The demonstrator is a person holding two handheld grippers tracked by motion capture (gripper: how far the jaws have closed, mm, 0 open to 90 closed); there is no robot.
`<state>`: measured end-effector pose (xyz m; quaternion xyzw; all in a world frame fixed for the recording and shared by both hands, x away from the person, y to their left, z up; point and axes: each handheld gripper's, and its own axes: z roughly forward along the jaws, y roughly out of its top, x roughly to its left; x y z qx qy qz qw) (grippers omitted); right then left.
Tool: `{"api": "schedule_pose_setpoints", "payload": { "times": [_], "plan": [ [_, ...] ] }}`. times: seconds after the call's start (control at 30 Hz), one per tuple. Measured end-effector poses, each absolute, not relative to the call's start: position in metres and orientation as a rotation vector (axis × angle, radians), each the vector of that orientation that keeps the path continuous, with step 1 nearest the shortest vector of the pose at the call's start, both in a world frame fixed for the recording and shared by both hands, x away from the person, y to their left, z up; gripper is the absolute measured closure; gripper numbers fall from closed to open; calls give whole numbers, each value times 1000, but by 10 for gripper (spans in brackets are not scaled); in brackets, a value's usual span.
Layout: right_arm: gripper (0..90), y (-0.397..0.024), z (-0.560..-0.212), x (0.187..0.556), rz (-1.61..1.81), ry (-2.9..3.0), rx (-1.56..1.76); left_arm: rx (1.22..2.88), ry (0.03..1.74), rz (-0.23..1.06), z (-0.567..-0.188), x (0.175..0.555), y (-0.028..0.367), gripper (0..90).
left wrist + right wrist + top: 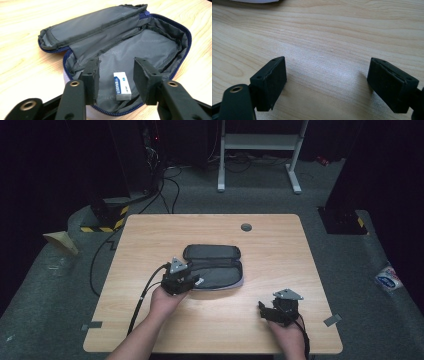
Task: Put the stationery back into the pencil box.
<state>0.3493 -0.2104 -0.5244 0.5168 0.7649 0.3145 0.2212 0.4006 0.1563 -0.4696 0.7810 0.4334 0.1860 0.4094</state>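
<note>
The left gripper (192, 279) hovers at the near left end of the one open grey fabric pencil case (220, 270), fingers (91, 75) parted around, not touching, the single white eraser (122, 85) lying inside it. The right gripper (267, 312) rests near-right of the case, fingers (270, 82) wide apart, empty, over the light wooden surface (150, 240). Dark room behind.
</note>
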Motion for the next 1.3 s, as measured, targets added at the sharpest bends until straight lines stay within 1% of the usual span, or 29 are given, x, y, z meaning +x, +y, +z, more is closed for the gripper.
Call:
{"api": "schedule_pose_setpoints", "payload": {
  "times": [0.33, 0.5, 0.77, 0.97, 1.0, 1.07, 1.1, 1.13, 1.23, 1.3],
  "plan": [
    [157, -210, -524, 349, 869, 2114, 1429, 1926, 1094, 460, -465, 402, 168, 454],
    [159, -210, -524, 349, 868, 2112, 1433, 1912, 1075, 436, -462, 401, 174, 403],
    [160, -210, -524, 349, 867, 2109, 1432, 1928, 1068, 427, -463, 400, 185, 289],
    [168, -210, -524, 349, 868, 2105, 1433, 1922, 1108, 436, -469, 399, 202, 180],
    [168, -210, -524, 349, 868, 2105, 1433, 1920, 1121, 445, -470, 399, 205, 154],
    [168, -210, -524, 349, 868, 2105, 1434, 1907, 1137, 470, -471, 396, 213, 134],
    [168, -210, -524, 349, 868, 2105, 1434, 1903, 1141, 477, -471, 396, 217, 101],
    [168, -210, -524, 349, 867, 2105, 1433, 1897, 1144, 483, -471, 395, 221, 101],
    [169, -210, -524, 349, 868, 2104, 1434, 1904, 1161, 483, -473, 393, 234, 45],
    [171, -210, -524, 349, 867, 2104, 1435, 1916, 1173, 484, -476, 391, 244, 23]
  ]
}}
